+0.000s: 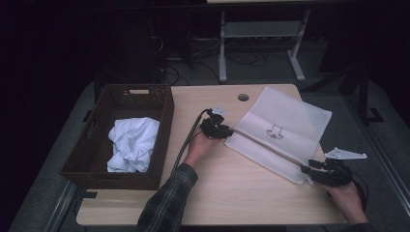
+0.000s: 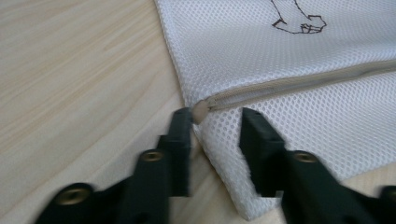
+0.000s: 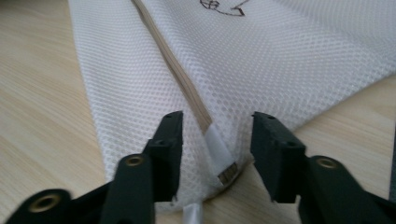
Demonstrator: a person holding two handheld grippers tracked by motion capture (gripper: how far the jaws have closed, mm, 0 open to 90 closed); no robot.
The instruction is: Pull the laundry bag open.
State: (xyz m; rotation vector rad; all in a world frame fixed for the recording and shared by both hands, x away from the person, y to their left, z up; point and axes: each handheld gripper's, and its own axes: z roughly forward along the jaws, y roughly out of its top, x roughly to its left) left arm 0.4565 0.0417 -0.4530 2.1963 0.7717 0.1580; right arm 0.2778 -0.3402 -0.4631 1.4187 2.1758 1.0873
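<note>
White mesh bag (image 1: 285, 126) flat on table (image 1: 232, 193), right of basket (image 1: 104, 164) holding white cloth (image 1: 131, 144). Left gripper (image 2: 215, 122) parted, straddling one zipper (image 2: 299, 83) end. Right gripper (image 3: 215, 128) parted, straddling opposite end.

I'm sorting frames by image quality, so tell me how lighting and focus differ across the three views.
High view: dim, with a near-black room behind; the table is lit, the mesh bag brightest. Left gripper view: evenly lit, mesh and zipper sharp, the left gripper soft up close. Right gripper view: even light, weave crisp by the right gripper, far mesh blurred.
</note>
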